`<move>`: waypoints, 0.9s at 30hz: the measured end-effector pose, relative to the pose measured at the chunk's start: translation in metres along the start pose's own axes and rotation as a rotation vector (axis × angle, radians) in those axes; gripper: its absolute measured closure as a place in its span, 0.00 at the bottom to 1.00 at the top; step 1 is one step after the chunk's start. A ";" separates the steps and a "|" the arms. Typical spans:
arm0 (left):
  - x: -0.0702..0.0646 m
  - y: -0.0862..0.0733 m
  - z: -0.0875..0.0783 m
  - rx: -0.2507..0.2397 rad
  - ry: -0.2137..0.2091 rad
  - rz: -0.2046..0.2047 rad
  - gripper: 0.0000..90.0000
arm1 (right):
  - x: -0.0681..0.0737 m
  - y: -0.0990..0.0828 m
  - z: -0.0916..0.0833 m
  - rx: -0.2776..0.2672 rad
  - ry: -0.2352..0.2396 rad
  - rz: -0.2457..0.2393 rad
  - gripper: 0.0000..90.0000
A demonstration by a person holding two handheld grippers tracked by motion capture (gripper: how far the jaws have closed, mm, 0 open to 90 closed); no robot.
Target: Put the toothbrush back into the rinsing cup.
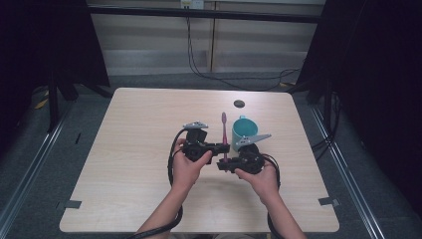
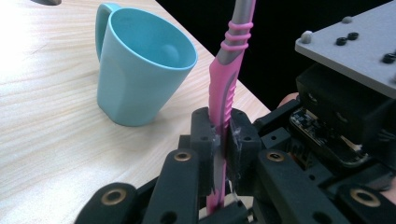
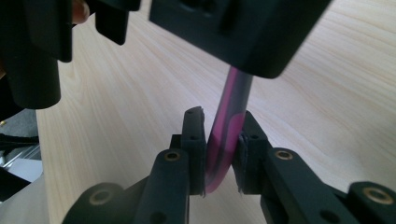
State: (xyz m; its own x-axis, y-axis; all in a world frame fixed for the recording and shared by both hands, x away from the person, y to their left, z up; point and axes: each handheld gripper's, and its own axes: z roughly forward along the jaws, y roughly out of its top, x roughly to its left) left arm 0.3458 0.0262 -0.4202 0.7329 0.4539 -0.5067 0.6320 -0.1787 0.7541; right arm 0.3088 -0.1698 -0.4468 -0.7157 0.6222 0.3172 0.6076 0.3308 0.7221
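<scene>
A pink and grey toothbrush [image 1: 224, 127] is held upright-tilted above the table, head pointing away. My left gripper [image 1: 222, 147] is shut on its handle. In the left gripper view the pink handle [image 2: 229, 70] rises from between the closed jaws of the left gripper [image 2: 223, 137]. My right gripper [image 1: 225, 164] holds the handle's lower end just below. The right gripper view has the right gripper [image 3: 223, 140] closed around the curved pink end [image 3: 236, 98]. A teal cup [image 1: 244, 130] stands upright right behind the right gripper, its inside empty [image 2: 140, 70].
A small dark disc [image 1: 239, 103] lies on the wooden table [image 1: 139, 149] behind the cup. The left gripper's body [image 3: 233, 32] hangs close above the right jaws. Black cables trail from both grippers toward the person's forearms.
</scene>
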 end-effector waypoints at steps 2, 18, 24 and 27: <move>0.000 0.001 0.001 0.001 0.000 0.003 0.92 | 0.001 0.000 0.000 0.001 0.005 0.001 0.84; 0.004 0.006 -0.017 0.029 0.030 0.027 0.93 | -0.006 -0.001 -0.004 0.026 -0.032 0.008 0.62; 0.010 0.005 -0.026 0.030 0.056 0.030 0.93 | -0.009 0.000 -0.016 0.005 -0.047 0.018 0.61; 0.012 0.005 -0.028 0.038 0.060 0.035 0.93 | -0.011 0.001 -0.020 -0.005 -0.053 0.030 0.60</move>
State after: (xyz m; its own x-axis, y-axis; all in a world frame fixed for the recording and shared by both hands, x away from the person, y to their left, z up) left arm 0.3505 0.0552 -0.4108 0.7390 0.4981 -0.4537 0.6164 -0.2278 0.7538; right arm 0.3103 -0.1907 -0.4374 -0.6781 0.6685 0.3054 0.6263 0.3081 0.7161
